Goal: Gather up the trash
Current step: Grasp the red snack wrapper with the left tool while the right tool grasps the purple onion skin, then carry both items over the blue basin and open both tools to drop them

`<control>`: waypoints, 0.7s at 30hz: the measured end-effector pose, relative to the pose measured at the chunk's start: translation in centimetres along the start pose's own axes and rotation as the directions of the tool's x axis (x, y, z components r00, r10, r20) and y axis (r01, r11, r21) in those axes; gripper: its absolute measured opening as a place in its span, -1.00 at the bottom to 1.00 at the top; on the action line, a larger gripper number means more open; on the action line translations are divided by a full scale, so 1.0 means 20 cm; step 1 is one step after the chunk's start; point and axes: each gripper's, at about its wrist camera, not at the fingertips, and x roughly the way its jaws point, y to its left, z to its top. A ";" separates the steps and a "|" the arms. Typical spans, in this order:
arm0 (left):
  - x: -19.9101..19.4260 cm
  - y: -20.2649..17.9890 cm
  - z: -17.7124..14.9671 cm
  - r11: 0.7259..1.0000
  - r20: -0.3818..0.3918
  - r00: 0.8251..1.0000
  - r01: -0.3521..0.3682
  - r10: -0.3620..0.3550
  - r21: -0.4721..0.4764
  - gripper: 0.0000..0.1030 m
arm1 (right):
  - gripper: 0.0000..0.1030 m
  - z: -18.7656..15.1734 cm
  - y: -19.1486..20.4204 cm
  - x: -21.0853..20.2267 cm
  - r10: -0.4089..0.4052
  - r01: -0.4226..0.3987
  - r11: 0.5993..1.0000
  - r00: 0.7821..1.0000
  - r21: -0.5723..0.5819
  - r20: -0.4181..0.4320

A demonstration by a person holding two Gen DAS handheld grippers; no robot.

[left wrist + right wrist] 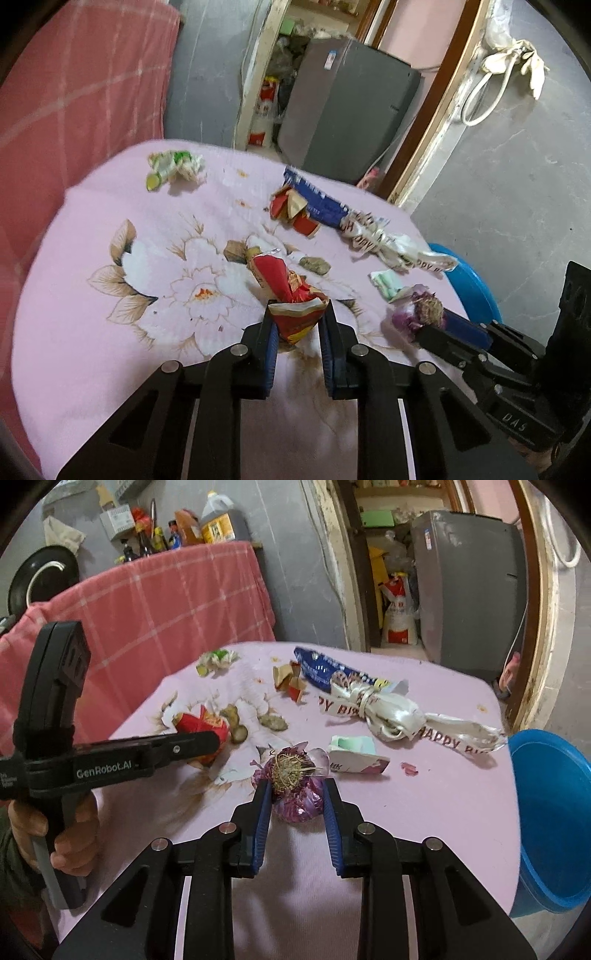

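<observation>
My left gripper [297, 325] is shut on a crumpled red snack wrapper [291, 295] that lies on the pink flowered tablecloth [110, 295]. The right wrist view shows that gripper [212, 740] side-on over the same red wrapper [199, 722], held by a hand [70, 830]. My right gripper [297, 797] is shut on a purple onion scrap [295, 775] with a dry root tuft. That onion scrap [417, 310] also shows at the right of the left wrist view, just above the cloth.
Other litter on the cloth: a green-white wrapper [173, 168], a blue packet [321, 668], a white "Happy Birthday" ribbon [391, 712], a torn red carton [291, 210], a mint-and-white box [354, 753], ginger bits [273, 722]. A blue bucket [554, 812] stands off the table's right edge.
</observation>
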 end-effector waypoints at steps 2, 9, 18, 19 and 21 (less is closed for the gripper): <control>-0.04 -0.03 0.00 1.000 0.030 1.000 -0.003 0.003 0.005 -0.67 | -0.52 0.00 0.00 -0.05 0.000 0.000 1.000 0.999 0.002 0.039; -0.19 -0.25 0.04 0.997 0.197 0.980 -0.025 0.010 0.077 -0.67 | -0.52 0.04 0.01 -0.29 -0.048 0.054 0.998 0.973 -0.022 0.225; -0.31 -0.72 0.13 0.974 0.446 0.891 -0.016 -0.089 0.226 -0.67 | -0.52 0.15 -0.11 -0.71 -0.207 0.233 0.972 0.852 0.006 0.481; -0.31 -0.79 0.14 0.970 0.465 0.879 -0.009 -0.108 0.242 -0.67 | -0.52 0.16 -0.14 -0.75 -0.227 0.254 0.967 0.836 0.015 0.500; -0.29 -0.89 0.16 0.964 0.483 0.864 0.010 -0.141 0.264 -0.67 | -0.52 0.18 -0.21 -0.84 -0.267 0.294 0.955 0.802 0.035 0.534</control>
